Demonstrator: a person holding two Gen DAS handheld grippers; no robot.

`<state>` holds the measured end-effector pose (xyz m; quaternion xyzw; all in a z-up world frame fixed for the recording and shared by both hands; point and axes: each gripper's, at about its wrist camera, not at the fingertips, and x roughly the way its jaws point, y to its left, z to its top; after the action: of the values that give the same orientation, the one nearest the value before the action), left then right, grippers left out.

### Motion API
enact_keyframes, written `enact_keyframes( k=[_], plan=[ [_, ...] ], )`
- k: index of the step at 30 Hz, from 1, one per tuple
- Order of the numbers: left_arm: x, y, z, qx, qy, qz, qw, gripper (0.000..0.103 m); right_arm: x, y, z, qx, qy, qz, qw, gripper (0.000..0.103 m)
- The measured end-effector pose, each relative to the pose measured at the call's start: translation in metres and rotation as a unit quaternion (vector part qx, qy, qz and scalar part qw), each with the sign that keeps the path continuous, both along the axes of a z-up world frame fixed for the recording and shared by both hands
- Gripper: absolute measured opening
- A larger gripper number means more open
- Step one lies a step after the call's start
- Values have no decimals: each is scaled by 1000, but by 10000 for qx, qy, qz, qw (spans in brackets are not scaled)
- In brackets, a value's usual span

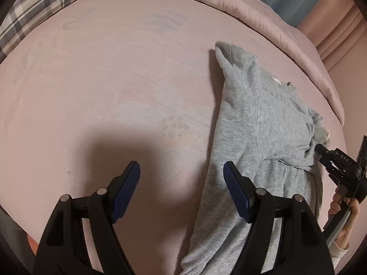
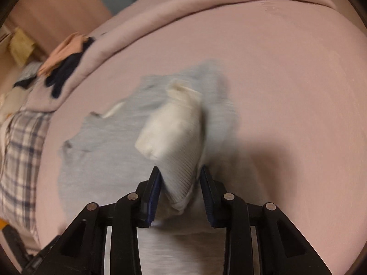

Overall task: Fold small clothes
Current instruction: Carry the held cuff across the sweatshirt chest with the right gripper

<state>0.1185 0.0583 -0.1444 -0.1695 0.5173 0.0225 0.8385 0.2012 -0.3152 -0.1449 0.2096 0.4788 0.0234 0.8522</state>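
A small grey sweatshirt lies on the pink bed sheet, right of centre in the left wrist view. My left gripper is open and empty, hovering just above the sheet at the sweatshirt's near left edge. My right gripper is shut on the sweatshirt's sleeve cuff, whose pale ribbed inside shows, and holds it lifted over the grey body. The right gripper also shows in the left wrist view at the garment's right edge. The right wrist view is blurred by motion.
A rolled pink duvet runs along the far edge of the bed. A plaid pillow lies at the far left. Dark and peach clothes rest on the duvet. A pink curtain hangs behind the bed.
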Motion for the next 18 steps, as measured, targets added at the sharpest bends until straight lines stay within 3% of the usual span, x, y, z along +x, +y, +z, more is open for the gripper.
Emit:
enact_keyframes(
  k=[4,11,12,13,18],
  plan=[
    [2,-5,-1,-82,7,-56,10000,74,-4,-6,12,-170,-91,-33,9998,32],
    [0,-19,-2,31,47,-212,9998,74,-3,-14,9,-27,-100,70,9999,32],
    [0,-19,-2,37,47,-209,9998,74,-1,-13,11,-59,-116,88,9999,30],
    [1,-19,-2,45,45,-198,9998,74,-6,-16,14,-103,-180,133,9997,20],
    [0,-19,-3,39,61,-183,9998,74,-14,-12,41,-310,-688,69,9971,17]
  ],
)
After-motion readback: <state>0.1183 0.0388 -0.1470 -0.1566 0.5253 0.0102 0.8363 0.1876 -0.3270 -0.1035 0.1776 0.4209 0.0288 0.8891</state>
